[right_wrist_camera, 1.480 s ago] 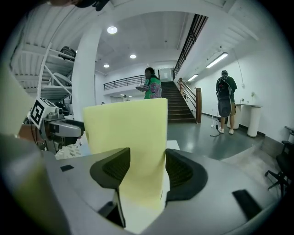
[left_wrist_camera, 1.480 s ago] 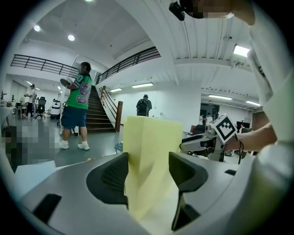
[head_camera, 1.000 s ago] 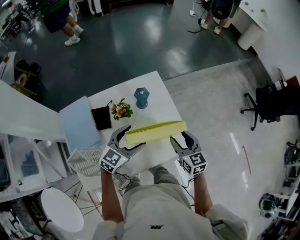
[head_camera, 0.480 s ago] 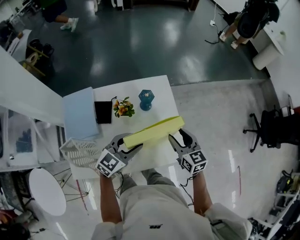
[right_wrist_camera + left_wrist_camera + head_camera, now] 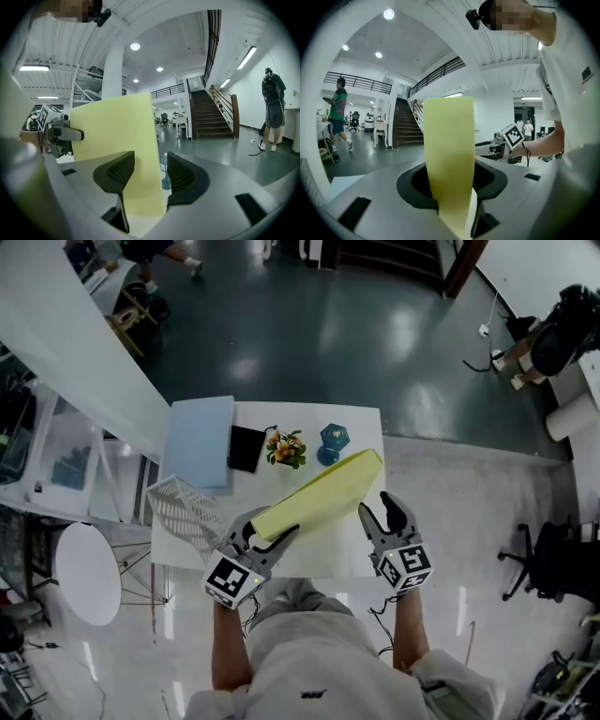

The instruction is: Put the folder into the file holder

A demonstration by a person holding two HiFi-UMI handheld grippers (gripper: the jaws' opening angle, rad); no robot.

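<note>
**White tabletop with five things on it**

The white tabletop (image 5: 323,554) lies beneath both tongs. Just left of the left tongs (image 5: 267,529) stands a white wire file holder (image 5: 183,512). Beyond the tongs, in a row from left to right, lie a pale blue sheet (image 5: 199,442), a flat black item (image 5: 246,448), a small flower bunch (image 5: 286,448) and a blue vase (image 5: 331,442), which is nearest the right tongs (image 5: 377,510).

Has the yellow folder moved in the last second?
Yes. The yellow folder has swung from lying across the table's near side to a slant, its far end now beside the blue vase.
</note>
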